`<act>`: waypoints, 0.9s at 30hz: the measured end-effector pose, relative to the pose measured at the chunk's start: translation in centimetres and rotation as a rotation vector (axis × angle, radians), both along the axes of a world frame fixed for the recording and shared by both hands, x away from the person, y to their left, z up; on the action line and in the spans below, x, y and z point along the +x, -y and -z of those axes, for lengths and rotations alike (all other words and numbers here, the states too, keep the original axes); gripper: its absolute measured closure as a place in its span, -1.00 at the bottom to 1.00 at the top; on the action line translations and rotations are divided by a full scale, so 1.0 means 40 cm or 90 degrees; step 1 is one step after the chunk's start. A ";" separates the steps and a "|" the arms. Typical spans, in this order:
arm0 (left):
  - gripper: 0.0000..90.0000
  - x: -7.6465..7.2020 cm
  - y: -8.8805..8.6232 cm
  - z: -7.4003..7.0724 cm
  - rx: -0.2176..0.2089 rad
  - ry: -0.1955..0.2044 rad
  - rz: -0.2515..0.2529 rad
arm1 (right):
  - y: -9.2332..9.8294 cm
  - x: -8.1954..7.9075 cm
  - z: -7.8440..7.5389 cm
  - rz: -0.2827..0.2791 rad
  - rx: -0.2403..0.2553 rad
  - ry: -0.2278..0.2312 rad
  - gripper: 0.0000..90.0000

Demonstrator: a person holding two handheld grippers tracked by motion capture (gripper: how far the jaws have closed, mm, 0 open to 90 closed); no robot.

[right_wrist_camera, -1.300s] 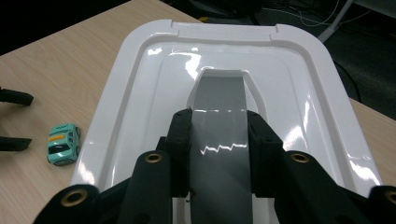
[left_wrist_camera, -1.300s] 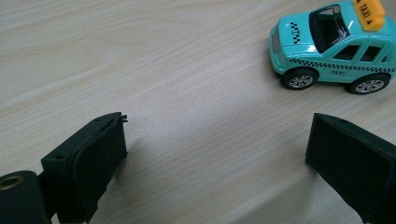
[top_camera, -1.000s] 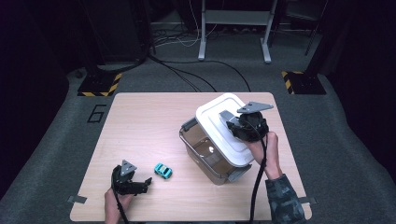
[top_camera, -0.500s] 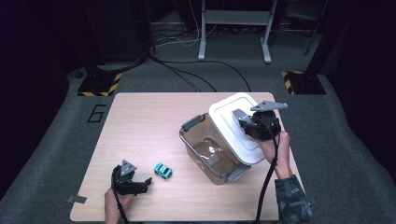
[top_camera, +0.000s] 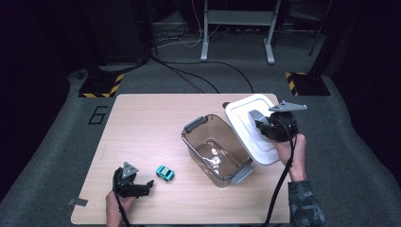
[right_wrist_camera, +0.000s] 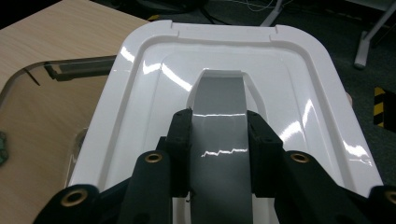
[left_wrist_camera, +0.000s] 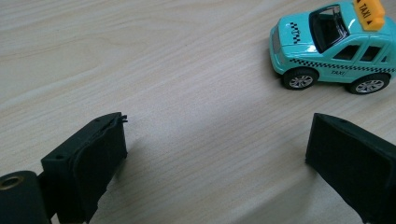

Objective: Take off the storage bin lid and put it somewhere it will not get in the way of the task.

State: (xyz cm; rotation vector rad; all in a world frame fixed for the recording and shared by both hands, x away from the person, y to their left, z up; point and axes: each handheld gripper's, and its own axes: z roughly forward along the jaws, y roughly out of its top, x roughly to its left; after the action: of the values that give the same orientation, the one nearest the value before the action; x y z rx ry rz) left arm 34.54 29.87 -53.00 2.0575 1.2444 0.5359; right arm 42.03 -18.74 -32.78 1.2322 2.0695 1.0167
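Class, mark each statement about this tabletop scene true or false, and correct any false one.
1. The right gripper is shut on the grey handle of the white lid. True.
2. The lid sits squarely closed on the clear tub. False: it is held off to the tub's side, leaving the tub open.
3. The toy taxi lies inside the tub. False: it stands on the wooden table, in front of the left gripper.
4. The left gripper's jaws are open and hold nothing. True.
5. The taxi is red. False: it is teal with a yellow roof sign.
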 end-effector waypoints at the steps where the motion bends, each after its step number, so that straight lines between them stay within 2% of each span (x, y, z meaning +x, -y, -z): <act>1: -0.89 0.000 0.000 0.000 0.000 0.000 0.000 | 0.008 0.002 0.002 0.007 0.000 -0.001 0.48; 16: -0.89 0.000 0.000 0.000 0.000 0.000 0.000 | 0.089 0.014 0.036 0.057 0.005 -0.018 0.48; 27: -0.89 0.000 0.000 0.000 0.000 0.000 0.000 | 0.135 0.038 0.094 0.091 0.003 -0.037 0.48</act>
State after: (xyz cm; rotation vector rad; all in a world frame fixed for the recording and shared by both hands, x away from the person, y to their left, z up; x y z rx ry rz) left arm 34.54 29.87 -53.00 2.0577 1.2441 0.5358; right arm 43.54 -24.12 -36.55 1.4047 1.9912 0.9307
